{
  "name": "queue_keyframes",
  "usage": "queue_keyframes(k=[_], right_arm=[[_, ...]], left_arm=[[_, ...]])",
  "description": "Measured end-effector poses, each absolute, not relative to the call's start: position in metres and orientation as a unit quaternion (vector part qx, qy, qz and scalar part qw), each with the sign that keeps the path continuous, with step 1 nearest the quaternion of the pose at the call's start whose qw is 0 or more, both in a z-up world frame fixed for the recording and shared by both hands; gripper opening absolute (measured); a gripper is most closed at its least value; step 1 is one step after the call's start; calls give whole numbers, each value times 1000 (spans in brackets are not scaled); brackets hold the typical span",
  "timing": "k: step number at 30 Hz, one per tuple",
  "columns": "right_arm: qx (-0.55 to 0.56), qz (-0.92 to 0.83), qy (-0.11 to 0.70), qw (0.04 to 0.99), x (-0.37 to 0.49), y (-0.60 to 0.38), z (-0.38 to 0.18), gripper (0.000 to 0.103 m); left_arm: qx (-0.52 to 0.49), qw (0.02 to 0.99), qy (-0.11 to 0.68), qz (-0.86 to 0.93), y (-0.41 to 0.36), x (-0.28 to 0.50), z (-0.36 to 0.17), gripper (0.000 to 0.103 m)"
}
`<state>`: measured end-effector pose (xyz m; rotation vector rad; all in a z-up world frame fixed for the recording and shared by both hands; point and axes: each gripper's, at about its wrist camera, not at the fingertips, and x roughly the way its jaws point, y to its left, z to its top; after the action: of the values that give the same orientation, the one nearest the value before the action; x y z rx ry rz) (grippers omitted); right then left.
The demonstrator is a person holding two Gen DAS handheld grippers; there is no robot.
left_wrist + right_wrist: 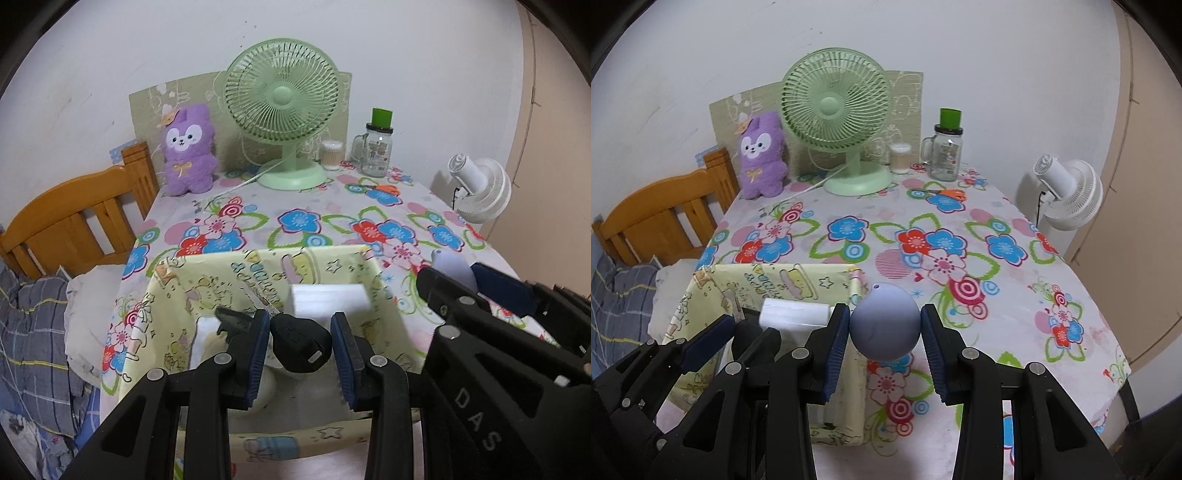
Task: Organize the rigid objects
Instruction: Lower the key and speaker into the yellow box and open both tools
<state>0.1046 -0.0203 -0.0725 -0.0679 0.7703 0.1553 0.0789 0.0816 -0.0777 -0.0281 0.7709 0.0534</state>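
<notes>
Right, both claws were loaded and I had them side by side at the near end of the counter (997, 236). My left claw (300, 349) was clenched on a black teardrop-shaped object (299, 341), hanging over the open yellow box (173, 314); my right claw (884, 336) was grasping a lavender ball-like object (884, 326) just beside the box's right wall, over the flowered cloth and not yet over the opening.

The risk, as I read it: that lavender thing was round and smooth (only two narrow pads on it), so any twist could have squeezed it out and sent it rolling off the near edge. The other worry was the claws themselves. They sat almost touching, and swinging the right one left toward the box could have knocked the left claw or caught the soft box wall and folded it in.

Inside the box a white block (328, 301) already took up the far side, with some pale item below my left claw that I couldn't make out, so free room was tight.

Farther back, well apart from the work: a green fan (836, 110) with its cord trailing, a purple plush (761, 155), a glass jar (943, 151), orange scissors (951, 192), and a white fan (1071, 188) off the right edge. None of it blocked the drop.
</notes>
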Motion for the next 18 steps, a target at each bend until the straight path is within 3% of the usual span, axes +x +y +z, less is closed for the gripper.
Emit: queue_keyframes(k=[18], right_arm=[[-58, 107, 402, 908, 111, 20, -99, 43]], left_arm=[[-22, 903, 425, 57, 120, 87, -120, 36]])
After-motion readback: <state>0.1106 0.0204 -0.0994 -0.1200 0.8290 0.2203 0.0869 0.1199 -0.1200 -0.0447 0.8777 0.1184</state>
